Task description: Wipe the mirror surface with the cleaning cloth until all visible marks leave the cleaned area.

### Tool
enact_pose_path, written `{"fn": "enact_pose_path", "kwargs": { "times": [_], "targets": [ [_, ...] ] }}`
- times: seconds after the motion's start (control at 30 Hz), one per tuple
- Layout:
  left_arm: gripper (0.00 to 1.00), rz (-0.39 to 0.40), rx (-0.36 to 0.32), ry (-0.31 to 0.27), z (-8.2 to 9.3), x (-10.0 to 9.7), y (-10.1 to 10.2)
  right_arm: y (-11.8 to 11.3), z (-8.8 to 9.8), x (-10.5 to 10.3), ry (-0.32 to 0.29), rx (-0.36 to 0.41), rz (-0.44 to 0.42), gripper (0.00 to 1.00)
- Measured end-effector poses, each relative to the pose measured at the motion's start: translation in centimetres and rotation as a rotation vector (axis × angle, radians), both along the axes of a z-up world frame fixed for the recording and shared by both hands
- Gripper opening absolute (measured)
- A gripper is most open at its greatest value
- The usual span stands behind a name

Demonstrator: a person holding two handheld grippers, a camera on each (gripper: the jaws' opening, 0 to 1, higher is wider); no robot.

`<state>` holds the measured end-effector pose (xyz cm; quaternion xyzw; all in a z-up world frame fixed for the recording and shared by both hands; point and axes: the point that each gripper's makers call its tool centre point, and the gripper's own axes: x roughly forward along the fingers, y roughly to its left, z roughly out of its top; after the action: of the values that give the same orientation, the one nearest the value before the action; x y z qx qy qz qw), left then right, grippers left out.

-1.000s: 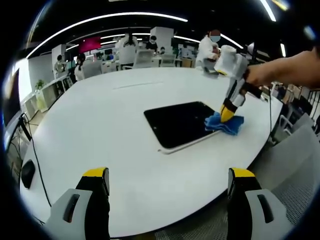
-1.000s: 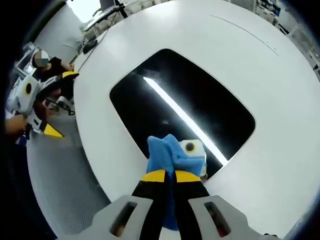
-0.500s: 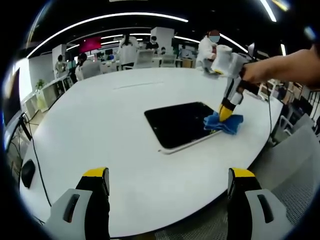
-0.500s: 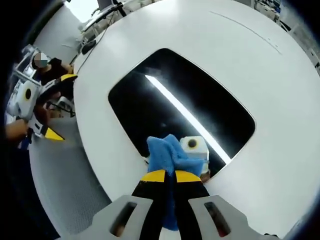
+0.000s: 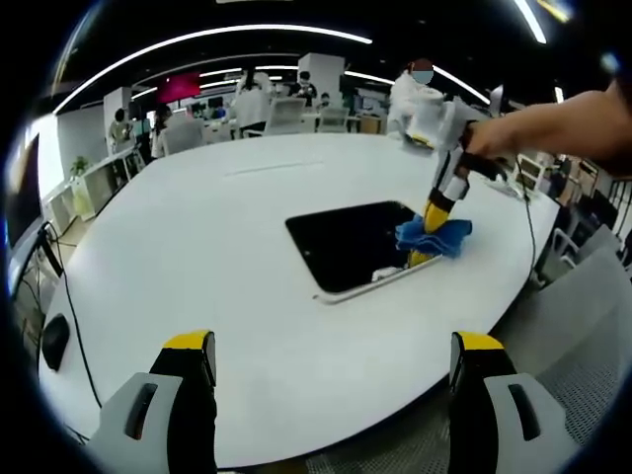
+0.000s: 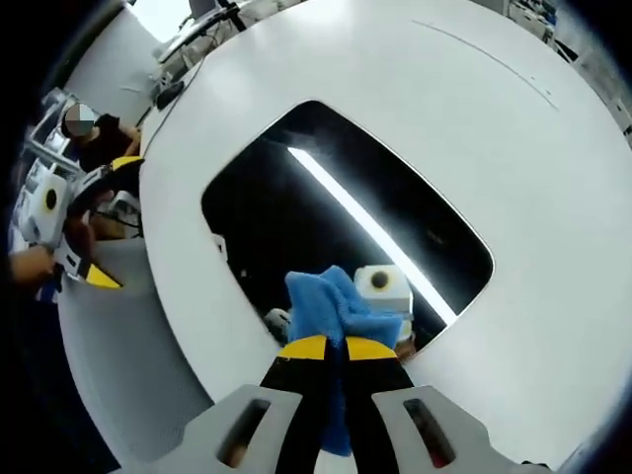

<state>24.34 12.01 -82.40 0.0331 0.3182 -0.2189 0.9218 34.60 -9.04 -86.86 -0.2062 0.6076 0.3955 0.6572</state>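
Pinching blue cloth (image 6: 331, 306), right gripper (image 6: 327, 348) on mirror (image 6: 346, 222), white table (image 6: 513, 148)

We are looking across a large, rounded white table (image 5: 197, 257). Beyond the table, people are sitting among white desks and chairs (image 5: 286, 114). Long curved ceiling light strips (image 5: 197, 39) are glowing above the table, and grey carpet floor (image 6: 128, 395) is spreading beside it.

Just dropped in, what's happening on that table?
The right claw, shut on a blue cleaning cloth, presses it onto one corner of the dark mirror lying flat on the white table. The left claw hangs open, apart from the mirror, holding nothing.
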Motion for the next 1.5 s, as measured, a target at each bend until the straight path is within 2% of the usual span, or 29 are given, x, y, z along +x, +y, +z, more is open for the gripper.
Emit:
{"fn": "enact_pose_path", "kwargs": {
  "times": [0.53,0.67,1.1,1.17,1.3,1.37,1.5],
  "targets": [
    [0.99,0.001,0.005,0.007,-0.1,-0.1,0.1,-0.6,-0.1,4.3,-0.019,0.008,0.000,0.00],
    [0.99,0.002,0.004,0.007,-0.1,-0.1,0.1,-0.5,0.0,4.7,-0.021,0.015,-0.006,0.00],
    [0.99,0.002,0.005,0.009,-0.1,-0.1,0.0,-0.9,-0.2,7.6,-0.050,0.005,-0.016,0.00],
    [0.99,0.002,0.004,0.009,-0.1,-0.1,0.0,-1.0,-0.2,8.3,-0.078,-0.002,-0.013,0.00],
    [0.99,0.004,0.001,0.008,-0.1,-0.1,0.0,-1.0,-0.3,9.3,-0.075,-0.011,-0.025,0.00],
    [0.99,0.004,0.001,0.008,-0.1,-0.1,0.0,-1.0,-0.3,9.9,-0.097,-0.014,-0.018,0.00],
    [0.99,0.004,0.001,0.006,-0.1,-0.1,0.0,-1.1,-0.2,9.7,-0.092,-0.017,-0.028,0.00]
  ]
}}
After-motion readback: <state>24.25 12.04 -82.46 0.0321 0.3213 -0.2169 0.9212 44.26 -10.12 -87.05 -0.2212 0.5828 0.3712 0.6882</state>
